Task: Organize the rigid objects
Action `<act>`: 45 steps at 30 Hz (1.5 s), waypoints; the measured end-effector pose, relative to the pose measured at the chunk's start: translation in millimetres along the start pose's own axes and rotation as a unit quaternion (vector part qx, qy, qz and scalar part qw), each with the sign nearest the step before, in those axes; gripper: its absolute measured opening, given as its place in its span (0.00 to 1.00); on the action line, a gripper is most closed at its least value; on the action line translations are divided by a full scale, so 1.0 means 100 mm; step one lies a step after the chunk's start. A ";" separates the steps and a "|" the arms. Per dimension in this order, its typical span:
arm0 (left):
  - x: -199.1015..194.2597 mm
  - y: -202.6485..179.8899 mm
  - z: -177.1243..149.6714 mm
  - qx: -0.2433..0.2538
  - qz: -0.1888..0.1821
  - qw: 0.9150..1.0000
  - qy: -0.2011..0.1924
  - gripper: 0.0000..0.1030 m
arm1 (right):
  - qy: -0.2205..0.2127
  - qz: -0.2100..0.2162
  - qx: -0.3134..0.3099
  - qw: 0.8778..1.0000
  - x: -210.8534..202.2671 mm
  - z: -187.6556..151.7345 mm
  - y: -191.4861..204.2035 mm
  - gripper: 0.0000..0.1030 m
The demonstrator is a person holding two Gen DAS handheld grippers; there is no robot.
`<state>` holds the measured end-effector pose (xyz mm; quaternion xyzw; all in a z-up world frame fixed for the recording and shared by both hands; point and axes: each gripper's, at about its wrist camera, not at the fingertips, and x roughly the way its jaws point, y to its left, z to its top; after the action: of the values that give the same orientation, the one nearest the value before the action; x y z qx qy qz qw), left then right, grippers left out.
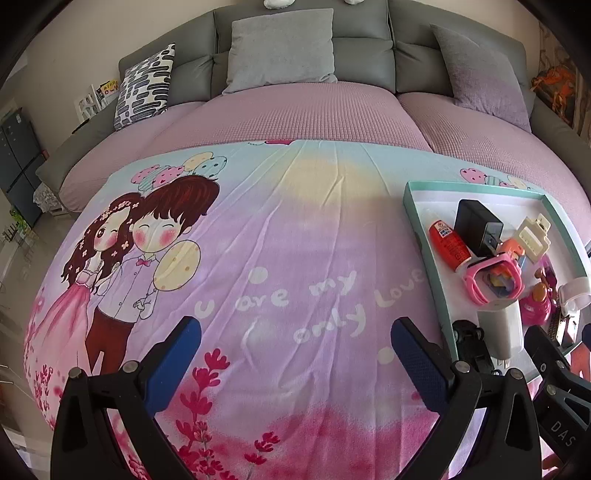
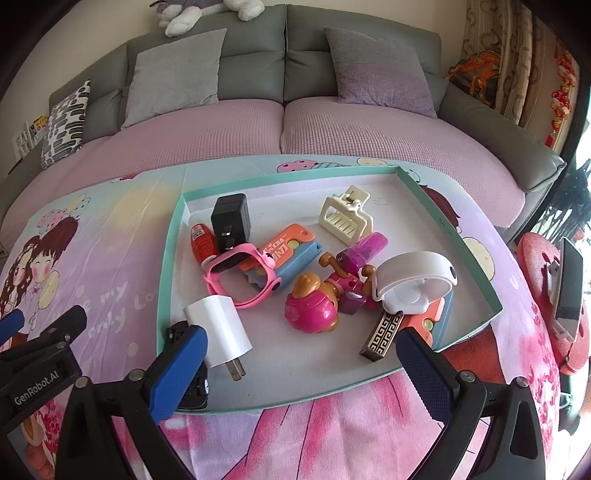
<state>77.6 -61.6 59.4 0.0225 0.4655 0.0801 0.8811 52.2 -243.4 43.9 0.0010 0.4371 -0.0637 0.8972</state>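
Observation:
A teal-rimmed tray (image 2: 173, 236) lies on the cartoon blanket (image 1: 258, 240). It holds a white charger (image 2: 218, 328), a black adapter (image 2: 231, 218), a pink watch (image 2: 240, 275), a cream hair claw (image 2: 345, 216), a pink toy figure (image 2: 314, 310), a white round device (image 2: 413, 280), a gold patterned bar (image 2: 382, 334) and more. My right gripper (image 2: 301, 334) hangs open over the tray's near edge, its left finger beside the charger and in front of a small black toy (image 2: 184, 332). My left gripper (image 1: 295, 326) is open over bare blanket, left of the tray (image 1: 424, 236).
A grey sofa (image 2: 258, 55) with pink seat covers and several cushions runs behind the blanket. At the right, a phone (image 2: 569, 288) rests on a red stool (image 2: 532, 254). A plush toy (image 2: 207, 11) lies on the sofa back.

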 end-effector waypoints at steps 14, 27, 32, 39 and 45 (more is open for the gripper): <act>0.13 0.14 -0.31 0.023 0.007 0.999 0.046 0.99 | 0.036 0.005 -0.011 0.999 0.05 -0.22 0.08 1.00; 0.13 0.13 -0.29 0.030 -0.001 0.999 0.044 0.99 | 0.038 0.018 -0.001 0.999 0.12 -0.21 0.01 1.00; 0.10 0.07 -0.28 0.038 -0.008 0.998 0.041 0.99 | 0.031 0.024 0.001 0.999 0.07 -0.19 -0.01 1.00; 0.09 0.01 -0.27 0.047 -0.011 0.998 0.041 0.99 | 0.028 0.025 -0.002 0.999 0.04 -0.18 0.00 1.00; 0.09 0.02 -0.26 0.045 -0.012 0.998 0.043 0.99 | 0.024 0.028 -0.004 0.999 0.00 -0.17 0.01 1.00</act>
<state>60.6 -59.0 37.3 0.0532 0.5064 0.0493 0.8592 38.9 -241.8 33.8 0.0110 0.4583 -0.0371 0.8879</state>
